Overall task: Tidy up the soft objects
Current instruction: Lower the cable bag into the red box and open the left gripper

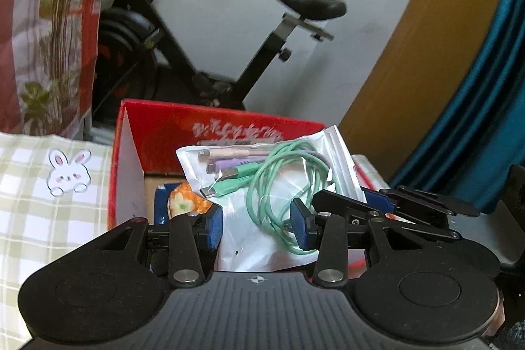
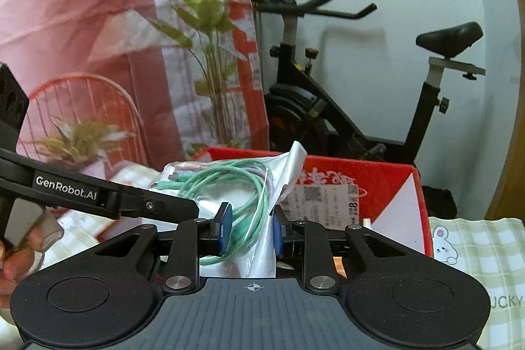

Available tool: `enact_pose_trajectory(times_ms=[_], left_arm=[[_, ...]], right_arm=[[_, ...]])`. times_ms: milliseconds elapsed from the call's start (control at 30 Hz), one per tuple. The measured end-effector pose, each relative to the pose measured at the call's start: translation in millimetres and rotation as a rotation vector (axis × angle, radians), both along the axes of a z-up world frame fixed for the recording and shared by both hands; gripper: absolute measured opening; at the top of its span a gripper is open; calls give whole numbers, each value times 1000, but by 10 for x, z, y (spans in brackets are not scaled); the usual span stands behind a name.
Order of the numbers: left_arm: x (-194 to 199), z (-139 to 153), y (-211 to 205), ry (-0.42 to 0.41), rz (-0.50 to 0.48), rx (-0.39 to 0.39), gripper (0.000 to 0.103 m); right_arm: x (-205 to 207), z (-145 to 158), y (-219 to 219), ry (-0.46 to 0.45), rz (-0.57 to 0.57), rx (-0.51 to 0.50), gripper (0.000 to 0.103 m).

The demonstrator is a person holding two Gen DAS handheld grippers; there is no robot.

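Observation:
A clear zip bag (image 1: 262,238) holding coiled mint, purple and pink charging cables (image 1: 272,186) hangs over an open red box (image 1: 229,123). My left gripper (image 1: 257,228) is shut on the bag's lower part, with a blue pad at each side. In the left wrist view my right gripper (image 1: 370,200) comes in from the right and pinches the bag's right edge. In the right wrist view the right gripper (image 2: 252,228) is shut on the bag (image 2: 262,251) and a loop of mint cable (image 2: 242,212). The left gripper's finger (image 2: 170,205) reaches the bag from the left.
Inside the box lie an orange flower-patterned soft item (image 1: 183,202) and something blue (image 1: 161,202). A green checked cloth with a rabbit print (image 1: 49,202) covers the surface beside the box. An exercise bike (image 2: 361,107) and a plant (image 2: 210,22) stand behind. A hand (image 2: 13,258) holds the left gripper.

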State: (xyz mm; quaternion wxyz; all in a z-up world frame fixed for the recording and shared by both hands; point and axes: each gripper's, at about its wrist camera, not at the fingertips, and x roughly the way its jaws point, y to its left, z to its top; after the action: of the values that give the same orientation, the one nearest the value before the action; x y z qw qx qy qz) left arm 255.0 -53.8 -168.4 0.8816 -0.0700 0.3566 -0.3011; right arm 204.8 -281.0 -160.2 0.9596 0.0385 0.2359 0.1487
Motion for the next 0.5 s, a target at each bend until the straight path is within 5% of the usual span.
enact_pose_trajectory(times_ms=[367, 500], left_arm=[[81, -333, -303, 92, -51, 37, 44], [41, -320, -359, 69, -47, 100, 56]], right_arm=[[204, -385, -167, 160, -61, -75, 24], [188, -450, -179, 203, -114, -91, 28]])
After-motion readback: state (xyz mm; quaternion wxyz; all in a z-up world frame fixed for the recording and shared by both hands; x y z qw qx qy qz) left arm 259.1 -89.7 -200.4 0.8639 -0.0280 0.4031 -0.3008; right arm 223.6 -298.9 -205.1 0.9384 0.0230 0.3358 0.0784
